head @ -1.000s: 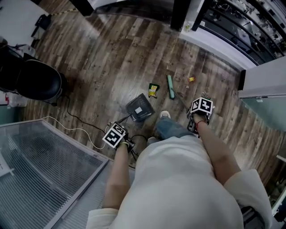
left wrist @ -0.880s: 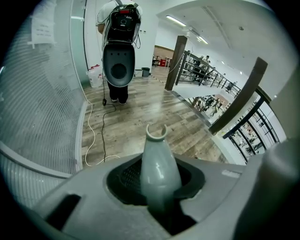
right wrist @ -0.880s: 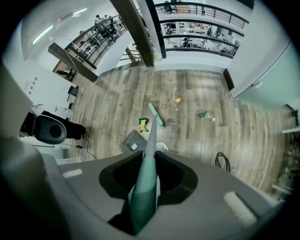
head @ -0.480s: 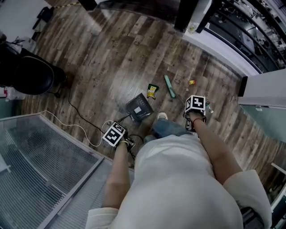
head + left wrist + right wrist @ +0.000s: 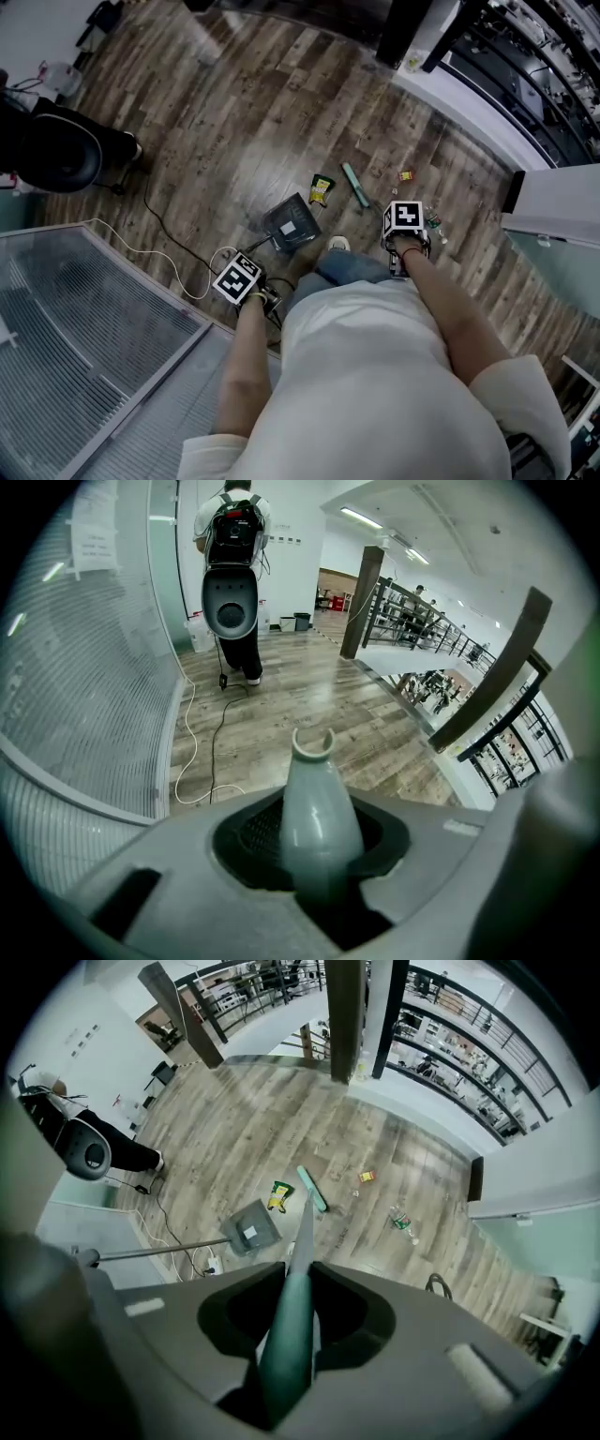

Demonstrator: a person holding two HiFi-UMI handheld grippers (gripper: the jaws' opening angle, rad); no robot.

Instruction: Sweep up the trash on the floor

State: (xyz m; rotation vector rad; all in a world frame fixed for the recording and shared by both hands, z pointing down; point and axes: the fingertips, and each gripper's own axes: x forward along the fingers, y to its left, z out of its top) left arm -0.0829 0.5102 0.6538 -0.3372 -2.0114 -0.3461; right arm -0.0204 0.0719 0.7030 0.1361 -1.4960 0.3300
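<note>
Plank floor [image 5: 234, 1110], bottle [image 5: 403, 1222] clearest, right gripper view

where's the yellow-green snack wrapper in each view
Head view: the wrapper lies on the floor near the centre, up and right of the dustpan.
Left gripper view: not in it.
Right gripper view: left of centre, again up and right of the dustpan.
Shared landmark: the person in black, who shows in all three.

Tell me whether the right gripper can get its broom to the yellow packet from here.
Probably yes: the right gripper is shut on the broom, whose head lies beside the yellow packet, with bare floor between them.
</note>
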